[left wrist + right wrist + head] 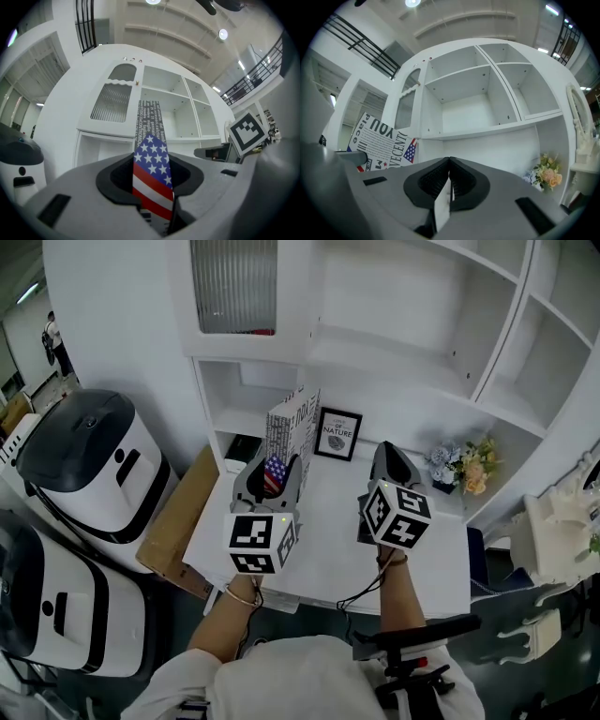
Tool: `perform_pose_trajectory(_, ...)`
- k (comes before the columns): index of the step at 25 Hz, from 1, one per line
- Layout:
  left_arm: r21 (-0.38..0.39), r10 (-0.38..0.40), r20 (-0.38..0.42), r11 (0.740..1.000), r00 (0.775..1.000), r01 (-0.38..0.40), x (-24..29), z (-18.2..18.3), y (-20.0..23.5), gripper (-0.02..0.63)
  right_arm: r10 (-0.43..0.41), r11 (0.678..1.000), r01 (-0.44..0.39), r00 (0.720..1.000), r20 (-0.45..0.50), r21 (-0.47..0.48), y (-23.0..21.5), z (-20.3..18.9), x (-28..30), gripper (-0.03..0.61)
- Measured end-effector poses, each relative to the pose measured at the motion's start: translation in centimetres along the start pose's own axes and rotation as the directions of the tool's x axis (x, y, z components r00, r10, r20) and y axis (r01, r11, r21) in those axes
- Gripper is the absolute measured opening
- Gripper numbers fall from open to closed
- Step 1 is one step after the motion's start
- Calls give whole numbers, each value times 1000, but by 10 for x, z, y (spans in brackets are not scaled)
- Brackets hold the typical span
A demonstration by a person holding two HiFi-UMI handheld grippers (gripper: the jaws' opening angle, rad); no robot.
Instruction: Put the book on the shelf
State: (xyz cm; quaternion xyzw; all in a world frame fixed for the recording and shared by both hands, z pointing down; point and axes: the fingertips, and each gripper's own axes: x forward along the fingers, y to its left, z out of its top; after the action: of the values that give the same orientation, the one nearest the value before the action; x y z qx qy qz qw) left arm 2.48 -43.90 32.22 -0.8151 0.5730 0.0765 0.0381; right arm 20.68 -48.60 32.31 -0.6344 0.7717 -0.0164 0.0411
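Note:
The book (292, 427) has a black-and-white lettered cover and a stars-and-stripes band. It stands upright on edge over the white desk (328, 559), in front of the white shelf unit (403, 362). My left gripper (272, 472) is shut on its near end; in the left gripper view the flag-patterned edge (151, 159) fills the gap between the jaws. My right gripper (386, 456) hovers to the right of the book, apart from it, with its jaws closed together and nothing held (449, 160). The right gripper view shows the book (379, 140) at its left and empty shelf compartments (473, 103) ahead.
A small framed picture (337, 434) leans at the back of the desk beside the book. A flower bunch (464, 465) sits at the back right. Two white machines (94, 460) and a cardboard box (178, 521) stand left of the desk. A chair (412, 652) is below.

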Motion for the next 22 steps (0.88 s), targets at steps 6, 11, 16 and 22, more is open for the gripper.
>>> perform_pose_trajectory(6, 17, -7, 12, 1000, 1000, 6, 0, 18, -1, 163, -2, 1000, 2, 1000, -11, -6, -1, 1, 1, 21)
perform_pose_trajectory(11, 34, -9, -2, 999, 1000, 9, 8, 30, -3, 163, 3, 999, -3, 1000, 16, -33, 1, 22, 4, 21)
perform_pose_trajectory(16, 48, -15, 31, 999, 999, 14, 12, 58, -5, 163, 16, 999, -15, 1000, 26, -46, 5, 40, 3, 21)
perform_pose_trajectory(22, 67, -6, 74, 998, 997, 2, 13, 91, -6, 163, 15, 999, -14, 1000, 25, -43, 5, 50, 2, 21)
